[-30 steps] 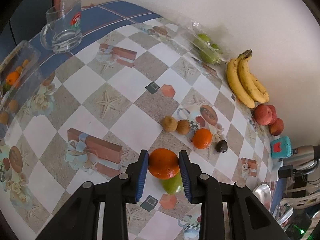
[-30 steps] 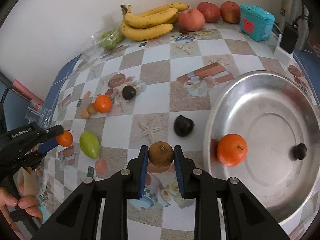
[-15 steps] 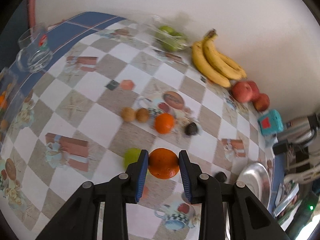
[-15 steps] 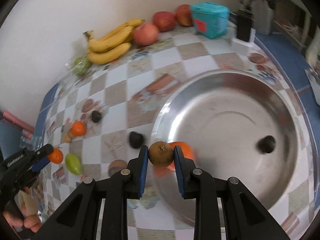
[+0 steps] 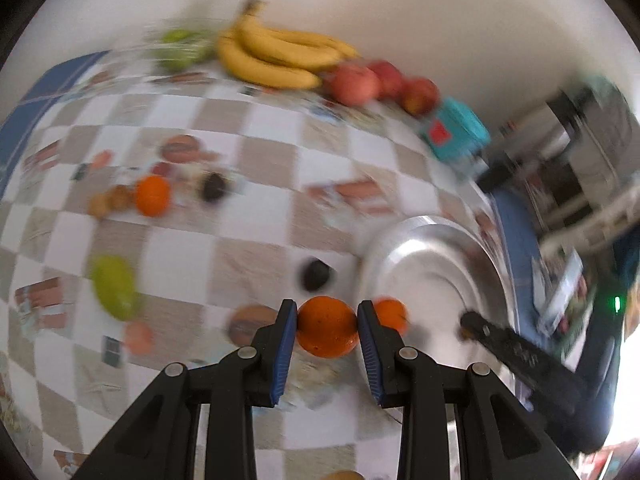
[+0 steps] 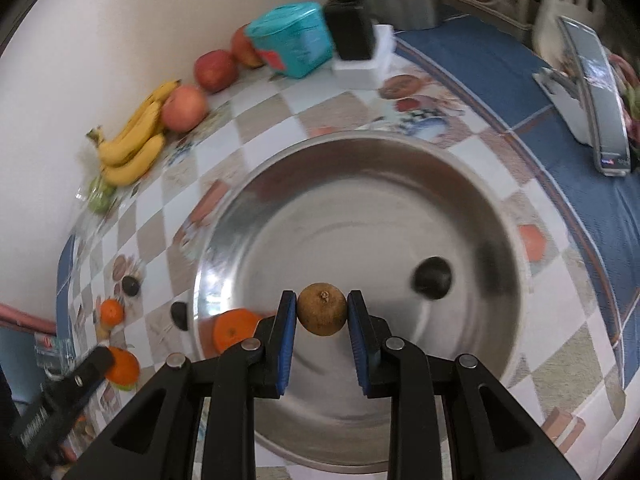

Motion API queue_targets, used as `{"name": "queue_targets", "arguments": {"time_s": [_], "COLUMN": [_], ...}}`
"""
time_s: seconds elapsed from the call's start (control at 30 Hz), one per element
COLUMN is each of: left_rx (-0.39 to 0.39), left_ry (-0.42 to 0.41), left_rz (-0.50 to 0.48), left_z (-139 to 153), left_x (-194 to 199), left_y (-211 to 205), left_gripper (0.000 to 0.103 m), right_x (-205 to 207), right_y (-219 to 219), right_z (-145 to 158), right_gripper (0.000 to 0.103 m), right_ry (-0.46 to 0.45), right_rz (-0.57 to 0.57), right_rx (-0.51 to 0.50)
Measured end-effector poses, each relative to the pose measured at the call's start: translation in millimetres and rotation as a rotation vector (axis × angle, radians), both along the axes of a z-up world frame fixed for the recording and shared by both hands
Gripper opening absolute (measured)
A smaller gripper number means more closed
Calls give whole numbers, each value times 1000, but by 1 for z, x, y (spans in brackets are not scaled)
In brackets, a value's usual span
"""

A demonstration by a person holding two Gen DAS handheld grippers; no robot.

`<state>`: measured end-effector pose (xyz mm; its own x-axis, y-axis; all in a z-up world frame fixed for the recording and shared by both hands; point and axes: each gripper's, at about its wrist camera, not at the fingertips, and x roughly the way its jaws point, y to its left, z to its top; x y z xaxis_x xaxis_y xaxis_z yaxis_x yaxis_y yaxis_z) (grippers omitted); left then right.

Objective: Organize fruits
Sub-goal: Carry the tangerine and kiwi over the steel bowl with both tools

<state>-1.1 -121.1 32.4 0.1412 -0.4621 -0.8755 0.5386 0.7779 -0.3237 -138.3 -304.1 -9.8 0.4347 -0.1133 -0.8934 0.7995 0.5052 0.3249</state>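
My left gripper (image 5: pixel 327 326) is shut on an orange (image 5: pixel 327 327), held above the table just left of the steel bowl (image 5: pixel 432 240). My right gripper (image 6: pixel 322 314) is shut on a brown round fruit (image 6: pixel 322 314) and holds it over the steel bowl (image 6: pixel 360 168). In the bowl lie another orange (image 6: pixel 232 330) and a small dark fruit (image 6: pixel 433 278). On the table lie a green fruit (image 5: pixel 114 288), a small orange (image 5: pixel 152 195), two dark fruits (image 5: pixel 316 275) and small brown fruits (image 5: pixel 110 200).
Bananas (image 5: pixel 276 56), red apples (image 5: pixel 380 84) and a bag of green fruit (image 5: pixel 180 46) line the wall. A teal box (image 5: pixel 452 136) and a black charger (image 6: pixel 352 32) stand at the table's far edge. The view from the left wrist is blurred.
My left gripper has swung right with the orange toward the bowl. My right gripper has moved farther over the bowl with the brown fruit.
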Motion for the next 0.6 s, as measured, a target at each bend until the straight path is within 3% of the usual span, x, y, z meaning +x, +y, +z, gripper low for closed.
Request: {"name": "queue_targets", "arguments": {"time_s": [0.2,0.6], "left_rx": [15,121], "left_ry": [32,-27], "left_rz": [-172,-287], "left_z": [-10,-37], "left_x": [-44,-72], "left_y": [-37,-65], "left_gripper": [33,33], "right_x": [-16,-20], "right_y": [-14,-17], "right_z": [-1,-6], "right_gripper": [27,27], "right_ry": [0,21], "right_rz": [-54,-63], "right_rx": [8,24]}}
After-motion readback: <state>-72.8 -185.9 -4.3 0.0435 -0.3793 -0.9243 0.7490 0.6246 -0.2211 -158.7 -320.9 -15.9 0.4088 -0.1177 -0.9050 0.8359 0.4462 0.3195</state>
